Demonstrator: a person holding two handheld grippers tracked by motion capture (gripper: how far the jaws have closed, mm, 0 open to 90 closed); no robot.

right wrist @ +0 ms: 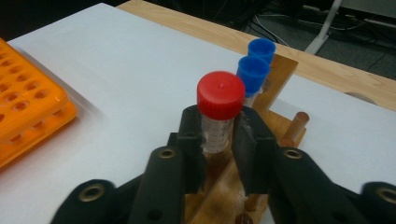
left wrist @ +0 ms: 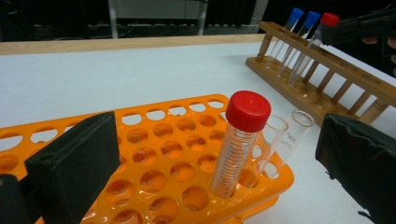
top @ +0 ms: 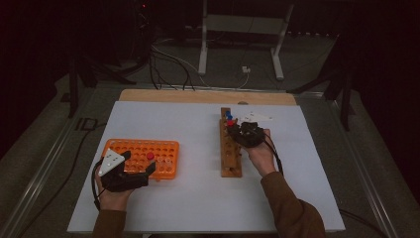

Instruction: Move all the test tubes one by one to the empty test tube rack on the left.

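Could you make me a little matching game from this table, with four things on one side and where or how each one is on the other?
Things:
1. left gripper
2. right gripper
3. two blue-capped tubes
4. two clear uncapped tubes

States or places:
A. standing in the wooden rack, behind the red-capped tube that is being gripped
B. jaws wide open, either side of a red-capped tube in the orange rack, not touching it
C. at the corner of the orange rack
D. jaws shut on a red-capped tube

Pairs: 1-B, 2-D, 3-A, 4-C

Dark room — grey floor (top: 44, 144), cables (top: 168, 64)
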